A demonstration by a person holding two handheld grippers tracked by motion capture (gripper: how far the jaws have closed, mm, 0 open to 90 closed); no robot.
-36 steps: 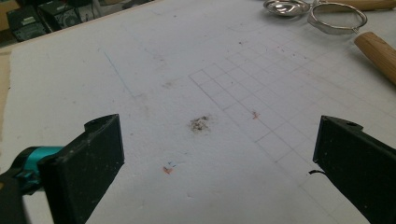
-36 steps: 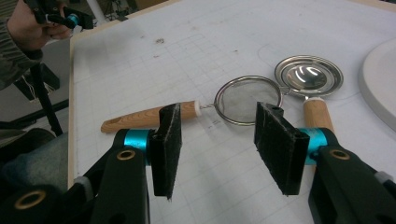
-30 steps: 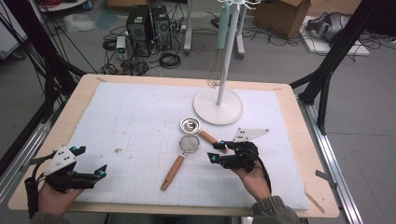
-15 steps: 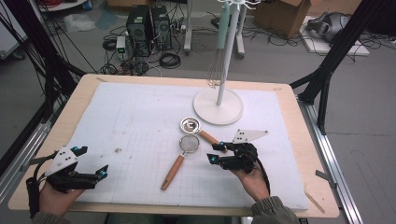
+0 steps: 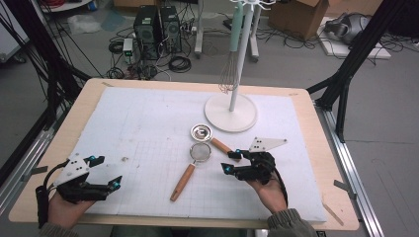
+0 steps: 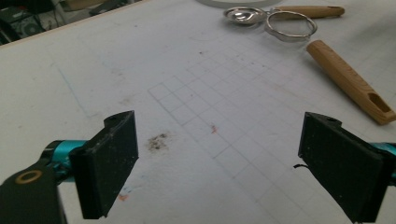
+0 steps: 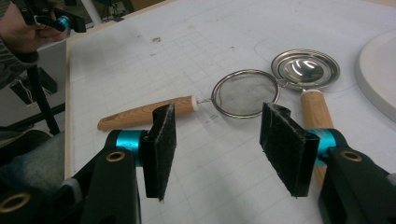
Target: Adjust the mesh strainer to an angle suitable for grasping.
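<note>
Nothing picked up yet, as far as I can judge. Both utensils lie flat on the white mat at the centre of the high view: the strainer [image 5: 200, 151] with its wooden handle running down-left toward the lower middle of the frame, and the ladle [image 5: 201, 132] just above it, bowl touching or nearly touching the strainer's rim, its handle angling down-right toward my right gripper [image 5: 232, 162]. That gripper sits right of centre, jaws spread apart and holding nothing; in the right gripper view the strainer's mesh ring [image 7: 246, 93] lies between and beyond the two pads, with the ladle's handle passing behind the right-hand pad. I read this as the approach to a first grasp, so the whole of the work is left: closing on a utensil, lifting it, and probably hanging it on the stand [image 5: 231, 112] at upper centre, where a whisk [image 5: 228, 76] already hangs. My left gripper [image 5: 105, 173] rests at the lower left of the high view, jaws wide apart and empty, well apart from the utensils; its own view has bare gridded mat between the pads. In the way: the two utensils lie so close that taking one may drag the other, and the whisk occupies one side of the stand. The tabletop [image 5: 316, 123] edge stays clear of my hands.
</note>
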